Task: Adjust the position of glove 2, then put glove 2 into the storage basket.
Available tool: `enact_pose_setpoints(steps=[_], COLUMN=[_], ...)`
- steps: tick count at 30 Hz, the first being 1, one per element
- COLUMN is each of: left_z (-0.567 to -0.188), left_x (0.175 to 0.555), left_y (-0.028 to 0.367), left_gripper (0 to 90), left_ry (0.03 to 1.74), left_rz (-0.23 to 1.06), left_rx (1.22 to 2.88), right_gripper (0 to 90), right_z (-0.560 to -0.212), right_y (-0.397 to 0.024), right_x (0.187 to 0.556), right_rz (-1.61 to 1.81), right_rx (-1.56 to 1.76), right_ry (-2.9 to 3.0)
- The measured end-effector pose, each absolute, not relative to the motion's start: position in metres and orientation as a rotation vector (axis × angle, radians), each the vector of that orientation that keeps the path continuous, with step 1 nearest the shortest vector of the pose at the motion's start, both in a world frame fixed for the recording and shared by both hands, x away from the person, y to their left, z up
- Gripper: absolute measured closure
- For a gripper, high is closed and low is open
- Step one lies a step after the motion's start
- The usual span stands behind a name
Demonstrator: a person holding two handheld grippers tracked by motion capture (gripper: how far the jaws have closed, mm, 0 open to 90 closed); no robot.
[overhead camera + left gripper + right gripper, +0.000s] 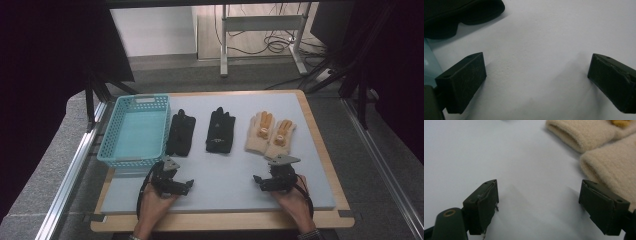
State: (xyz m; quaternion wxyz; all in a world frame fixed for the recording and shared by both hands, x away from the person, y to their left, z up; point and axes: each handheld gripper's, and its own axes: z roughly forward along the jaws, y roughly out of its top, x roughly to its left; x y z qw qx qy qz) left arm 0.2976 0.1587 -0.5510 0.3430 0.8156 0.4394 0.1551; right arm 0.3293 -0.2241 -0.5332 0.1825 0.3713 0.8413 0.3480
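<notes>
Nearest the person, the mat [225,190] carries both hands at its near edge. The left gripper [186,186] sits on the mat just in front of the basket's near right corner, its jaws spread wide with nothing between them; in the left gripper view [536,82] the two black pads stand far apart over bare mat, with the cuff of a black glove at the upper left and a sliver of blue basket at the left edge. The right gripper [259,181] rests on the mat well to the right of the basket, just in front of the cream gloves, jaws likewise spread and empty. In the right gripper view [539,202] its pads flank bare mat, and the two woolly cuffs lie beyond the right pad, close to it but not touching as far as can be told.

Farther out, a row of gloves lies across the middle of the mat, all to the right of the basket [111,150]. The left black glove [180,133] lies just beside the basket's right wall, fingers pointing away from the person. The right black glove [220,131] lies a little farther from the basket, apart from the first. The cream gloves [270,132], with orange patches on the fingers, lie farthest right from the basket, side by side and overlapping at the cuffs.

The basket, blue and slotted, stands at the mat's left edge with nothing in it. Beyond the basket, past the table's far edge, a grey floor shows cables and the legs of a metal stand [225,45].
</notes>
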Motion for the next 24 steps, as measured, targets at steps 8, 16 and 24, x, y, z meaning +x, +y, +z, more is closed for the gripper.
enact_pose_setpoints(steps=[8, 16, 24], left_z=[-0.5510, -0.5509, -0.5495], left_x=[0.2976, 0.2975, 0.2945], left_y=[0.1587, 0.1588, 0.1584], left_gripper=[2.1, 2.4, 11.0], left_ry=[1.143, 1.143, 1.130], left_rz=[0.402, 0.403, 0.419], left_rx=[2.119, 2.118, 2.097], right_gripper=[15.6, 15.6, 15.6], right_z=[-0.5332, -0.5332, -0.5332], right_y=[-0.2243, -0.2242, -0.2243], right_x=[0.3293, 0.3293, 0.3294], right_rz=[0.984, 0.984, 0.985], right_rx=[1.049, 1.050, 1.051], right_ry=[2.373, 2.373, 2.373])
